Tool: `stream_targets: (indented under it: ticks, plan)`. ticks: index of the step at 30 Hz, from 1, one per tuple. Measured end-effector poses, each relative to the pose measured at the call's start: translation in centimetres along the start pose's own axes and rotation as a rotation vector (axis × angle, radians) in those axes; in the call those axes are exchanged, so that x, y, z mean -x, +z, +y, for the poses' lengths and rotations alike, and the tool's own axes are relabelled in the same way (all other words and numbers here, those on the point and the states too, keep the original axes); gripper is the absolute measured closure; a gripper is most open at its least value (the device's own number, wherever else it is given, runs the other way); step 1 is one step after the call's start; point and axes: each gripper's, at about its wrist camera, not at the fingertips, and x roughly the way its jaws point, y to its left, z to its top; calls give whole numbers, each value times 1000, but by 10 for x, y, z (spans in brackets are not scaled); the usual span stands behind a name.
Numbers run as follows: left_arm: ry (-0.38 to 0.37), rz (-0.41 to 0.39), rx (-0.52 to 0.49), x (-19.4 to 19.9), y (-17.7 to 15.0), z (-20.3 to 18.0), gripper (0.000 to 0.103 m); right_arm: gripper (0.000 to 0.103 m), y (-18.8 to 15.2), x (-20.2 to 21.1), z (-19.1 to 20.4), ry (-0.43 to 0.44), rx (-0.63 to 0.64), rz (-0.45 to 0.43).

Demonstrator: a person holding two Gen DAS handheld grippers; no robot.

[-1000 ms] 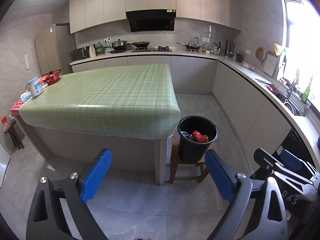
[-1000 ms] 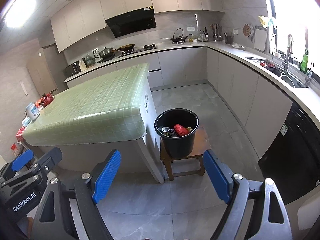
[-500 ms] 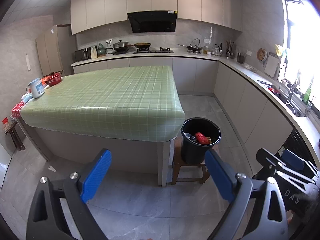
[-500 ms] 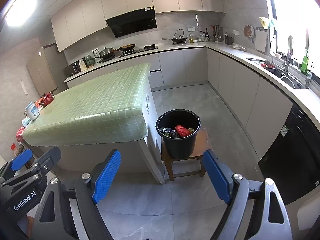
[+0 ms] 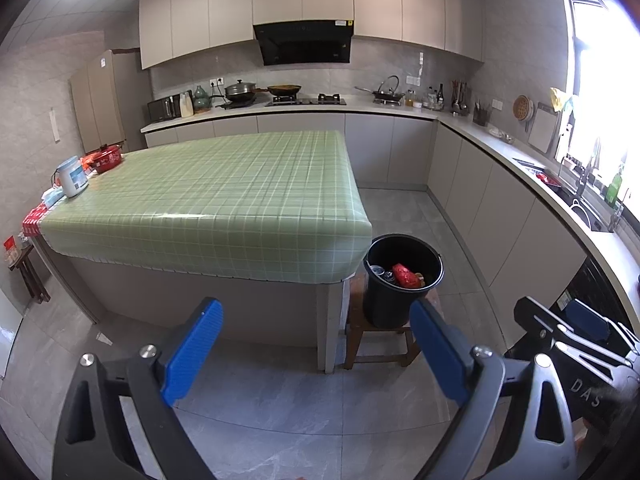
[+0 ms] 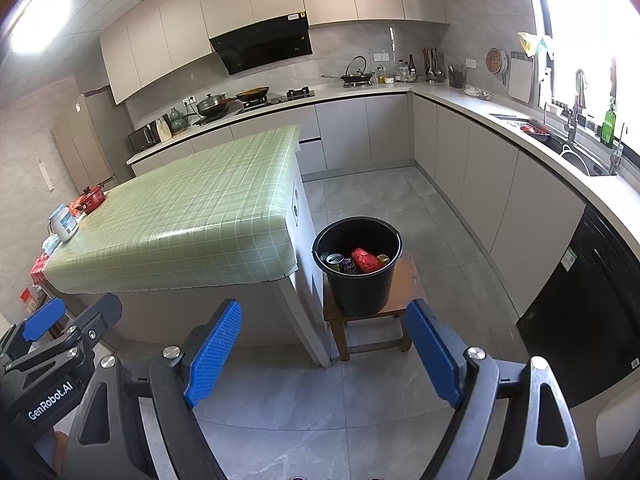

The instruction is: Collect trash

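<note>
Black bucket [image 6: 357, 276] (trash inside) on stool [image 6: 408, 280] beside island [image 6: 192, 216]

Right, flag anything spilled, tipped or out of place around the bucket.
Nothing stands out. The black bucket stands upright on the wooden stool, with cans and a red wrapper inside. No spill shows on the floor nearby.

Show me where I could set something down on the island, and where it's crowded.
The green checked tablecloth is bare across its middle, near edge and the corner above the black plastic bucket. Only its far left end is crowded: a white jar and red lidded pot. The bucket already holds cans and a red wrapper. Both claws, left and right, are open.
</note>
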Motion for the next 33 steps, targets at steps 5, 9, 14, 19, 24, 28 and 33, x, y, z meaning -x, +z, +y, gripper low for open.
stream_targets:
  ticks: [5,9,14,19,24,28,33]
  plan:
    - [-5,2,-5,-3,1,5,7,17,1,-1,2,-4,2,1]
    - [-6,6,-6,-3,1,5,7,17,0,-2,3,-4,-1,3]
    - [-10,8,-10,-5,2,7,7,17,0,-2,2,-4,-2,3]
    - [-14,14,-14,-8,3,9,7,17,0,-4,2,-4,-5,8]
    - [-15,17,-15,-9,4,12,7,17,1,-6,-2,-6,-11,10]
    - [-15,17,-18,-10,3,15,7,17,1,-8,-3,-8,-15,12]
    - [-17,20,-17,-12,4,17,8,17,2,-7,-4,-11,-16,7]
